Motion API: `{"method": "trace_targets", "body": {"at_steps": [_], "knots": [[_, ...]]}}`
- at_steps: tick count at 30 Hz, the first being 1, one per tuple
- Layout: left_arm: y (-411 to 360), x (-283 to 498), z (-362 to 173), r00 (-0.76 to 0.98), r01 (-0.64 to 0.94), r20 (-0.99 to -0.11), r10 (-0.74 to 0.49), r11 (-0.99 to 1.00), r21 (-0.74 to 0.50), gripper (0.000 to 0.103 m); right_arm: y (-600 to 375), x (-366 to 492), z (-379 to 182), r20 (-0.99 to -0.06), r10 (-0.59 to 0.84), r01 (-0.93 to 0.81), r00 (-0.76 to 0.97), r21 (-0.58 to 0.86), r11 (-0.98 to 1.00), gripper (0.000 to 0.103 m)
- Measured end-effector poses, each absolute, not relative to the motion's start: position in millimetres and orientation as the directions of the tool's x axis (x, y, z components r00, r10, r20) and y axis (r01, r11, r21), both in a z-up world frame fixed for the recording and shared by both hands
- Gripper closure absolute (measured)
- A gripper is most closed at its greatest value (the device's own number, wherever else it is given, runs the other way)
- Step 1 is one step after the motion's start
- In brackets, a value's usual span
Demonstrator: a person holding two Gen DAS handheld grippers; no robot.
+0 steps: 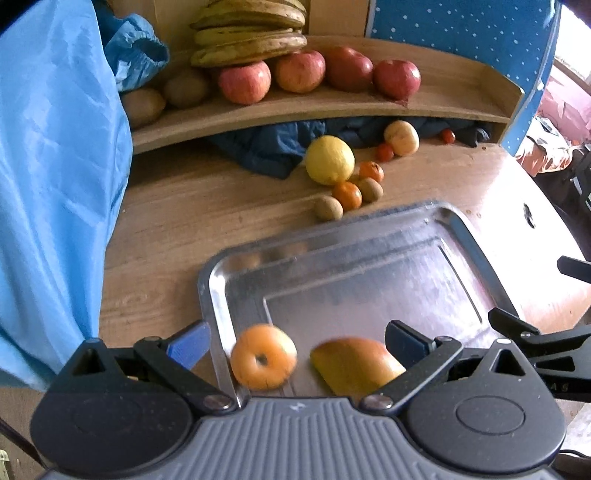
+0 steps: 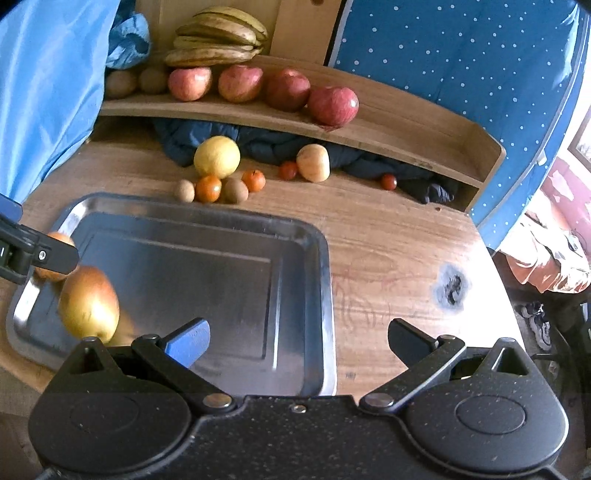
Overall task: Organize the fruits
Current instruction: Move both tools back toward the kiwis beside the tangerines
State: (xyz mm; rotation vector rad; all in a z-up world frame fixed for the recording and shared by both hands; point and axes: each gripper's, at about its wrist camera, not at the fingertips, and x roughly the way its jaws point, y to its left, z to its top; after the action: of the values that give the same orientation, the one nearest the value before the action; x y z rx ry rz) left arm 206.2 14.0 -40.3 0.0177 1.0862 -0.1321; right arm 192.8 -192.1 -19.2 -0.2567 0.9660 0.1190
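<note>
A steel tray [image 1: 369, 236] [image 2: 317, 266] lies on the wooden table. In its near left corner sit an orange persimmon [image 1: 263, 356] [image 2: 55, 238] and a yellow-red mango [image 1: 354, 363] [image 2: 88, 304], both blurred. My left gripper [image 1: 299, 341] is open above them, nothing held. My right gripper [image 2: 299, 338] is open over the tray's right rim, empty. Beyond the tray lie a yellow lemon [image 1: 329, 159] [image 2: 217, 156], small oranges [image 1: 347, 195] [image 2: 208, 188], kiwis [image 1: 328, 208] [image 2: 236, 190], a pale peach [image 1: 402, 137] [image 2: 314, 162] and small red tomatoes [image 1: 385, 151] [image 2: 288, 170].
A curved wooden shelf [image 1: 332, 107] [image 2: 406, 125] at the back carries red apples [image 1: 244, 81] [image 2: 333, 106], bananas [image 1: 251, 33] [image 2: 218, 37] and kiwis. Dark blue cloth [image 1: 273, 147] [image 2: 266, 142] lies under it. Light blue fabric [image 1: 55, 184] [image 2: 48, 85] hangs left. The table edge curves right.
</note>
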Motion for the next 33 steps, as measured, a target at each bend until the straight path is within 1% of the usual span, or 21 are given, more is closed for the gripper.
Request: {"method": "trace_targets", "body": {"at_steps": [10, 18, 27, 33], "knots": [[23.9, 247.6, -49.4, 0.456, 0.125, -0.881, -0.124, 0.989, -0.074, 0.001, -181.4, 226.4, -25.7, -0.819, -0.017, -0.212, 0.574, -0.169, 0.963, 0.001], [18.6, 277.9, -63.1, 0.42, 0.142, -0.893, -0.161, 0.984, -0.111, 0.001, -175.0, 242.0, -30.6, -0.804, -0.013, -0.213, 0.594, -0.172, 0.962, 0.001], [11.3, 308.3, -76.8, 0.395, 0.181, -0.899, -0.186, 0.976, -0.123, 0.001, -183.6, 260.3, -32.0, -0.78, -0.045, -0.135, 0.625, -0.164, 0.977, 0.001], [10.3, 326.9, -84.3, 0.374, 0.19, -0.902, -0.215, 0.97, -0.152, 0.001, -183.9, 280.4, -37.8, -0.789, -0.043, -0.135, 0.612, -0.157, 0.978, 0.001]]}}
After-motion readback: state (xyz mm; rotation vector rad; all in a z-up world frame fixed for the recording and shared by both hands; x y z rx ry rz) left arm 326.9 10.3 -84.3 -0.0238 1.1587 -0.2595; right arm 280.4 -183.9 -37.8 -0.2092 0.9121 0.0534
